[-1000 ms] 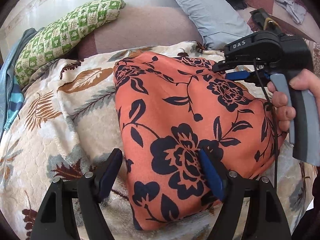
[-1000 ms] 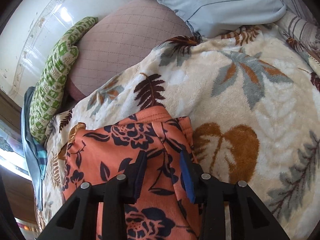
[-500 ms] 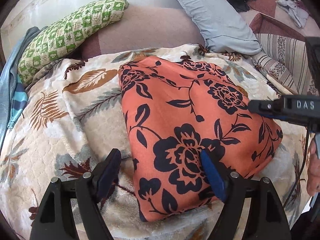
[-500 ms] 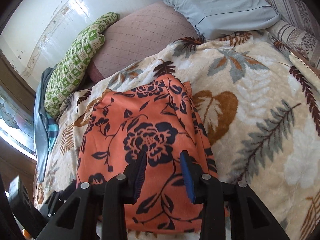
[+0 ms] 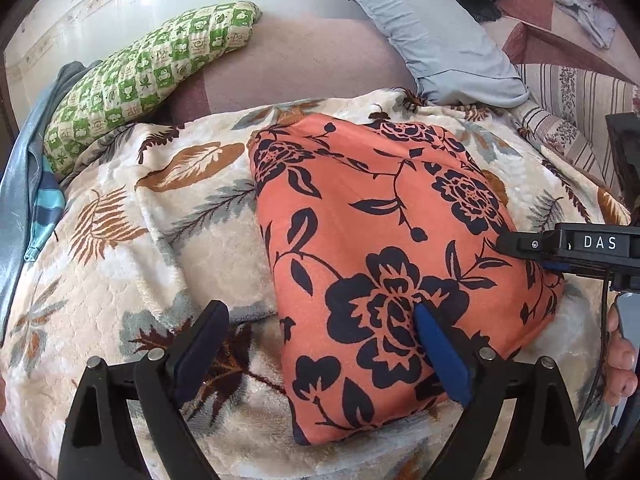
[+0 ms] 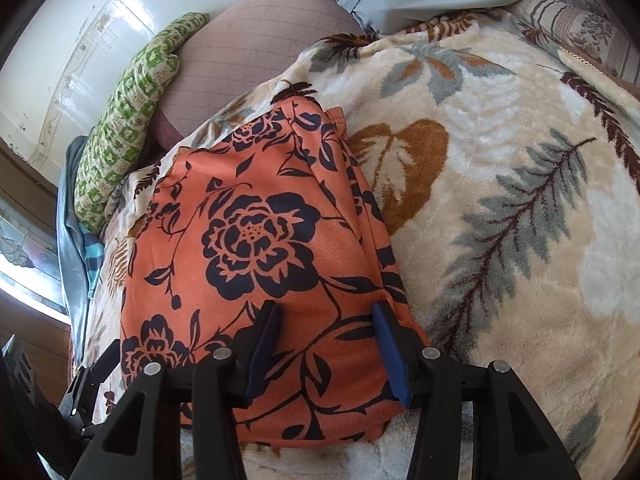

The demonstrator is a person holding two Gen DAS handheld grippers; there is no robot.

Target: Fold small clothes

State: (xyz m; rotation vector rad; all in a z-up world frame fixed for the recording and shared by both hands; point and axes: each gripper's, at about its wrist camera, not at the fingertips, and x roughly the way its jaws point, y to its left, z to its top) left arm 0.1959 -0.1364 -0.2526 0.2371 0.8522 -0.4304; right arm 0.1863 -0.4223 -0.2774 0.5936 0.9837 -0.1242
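Observation:
An orange garment with dark blue flowers (image 5: pixel 372 240) lies folded flat on a leaf-patterned blanket (image 5: pixel 120 248); it also shows in the right wrist view (image 6: pixel 260 248). My left gripper (image 5: pixel 316 344) is open and empty, straddling the garment's near left edge, one finger over the cloth and one over the blanket. My right gripper (image 6: pixel 326 348) is open and empty above the garment's near right corner. The right gripper's body shows at the right edge of the left wrist view (image 5: pixel 580 252).
A green checked pillow (image 5: pixel 152 76), a mauve cushion (image 5: pixel 304 68) and a light blue pillow (image 5: pixel 432 36) lie at the back by the wall. Blue cloth (image 5: pixel 24 200) hangs at the far left. A striped bedcover (image 5: pixel 572 120) lies at the right.
My right gripper has drawn back from the garment's far edge to its near right corner and its jaws have widened. The left gripper pulled back slightly.

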